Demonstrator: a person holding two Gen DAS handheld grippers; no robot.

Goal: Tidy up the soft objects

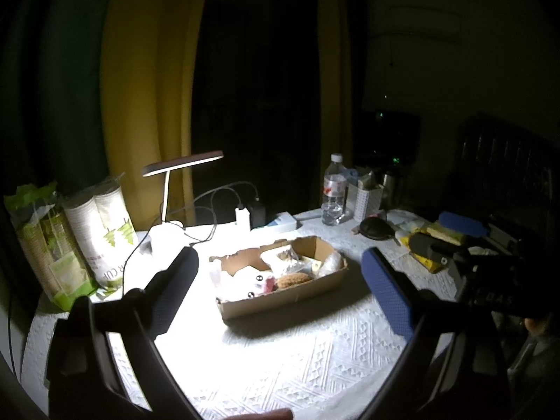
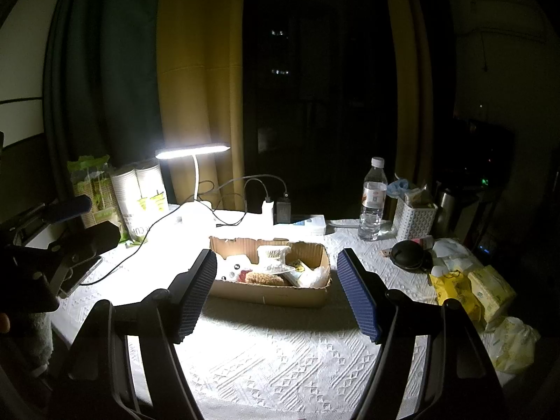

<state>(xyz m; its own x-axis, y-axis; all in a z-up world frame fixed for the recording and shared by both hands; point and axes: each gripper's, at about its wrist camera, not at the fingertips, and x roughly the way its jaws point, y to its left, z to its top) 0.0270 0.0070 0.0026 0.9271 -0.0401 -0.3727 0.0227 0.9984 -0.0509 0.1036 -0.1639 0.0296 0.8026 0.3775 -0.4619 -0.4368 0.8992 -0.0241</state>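
Observation:
An open cardboard box [image 1: 280, 301] [image 2: 269, 295] sits mid-table on the white tablecloth under the lamp light. In it lie a brown rough pad [image 1: 294, 277] [image 2: 264, 277], a white plush piece with black eyes [image 1: 252, 281] [image 2: 231, 270] and clear-wrapped items [image 1: 330, 262] [image 2: 315, 274]. My left gripper [image 1: 280, 257] hovers short of the box, open and with nothing between its pads. My right gripper [image 2: 275, 256] is also open and holds nothing, just in front of the box. Each view shows the other gripper's fingers [image 1: 462, 225] [image 2: 70, 206] at its edge.
A lit desk lamp [image 2: 192, 149] stands behind the box, with chargers and cables [image 2: 267, 210]. Paper-cup sleeves [image 1: 112, 231] stand at the back left. A water bottle [image 2: 372, 199], a white basket [image 2: 414, 220], a black round pouch [image 2: 407, 253] and yellow tissue packs [image 2: 486, 290] crowd the right side.

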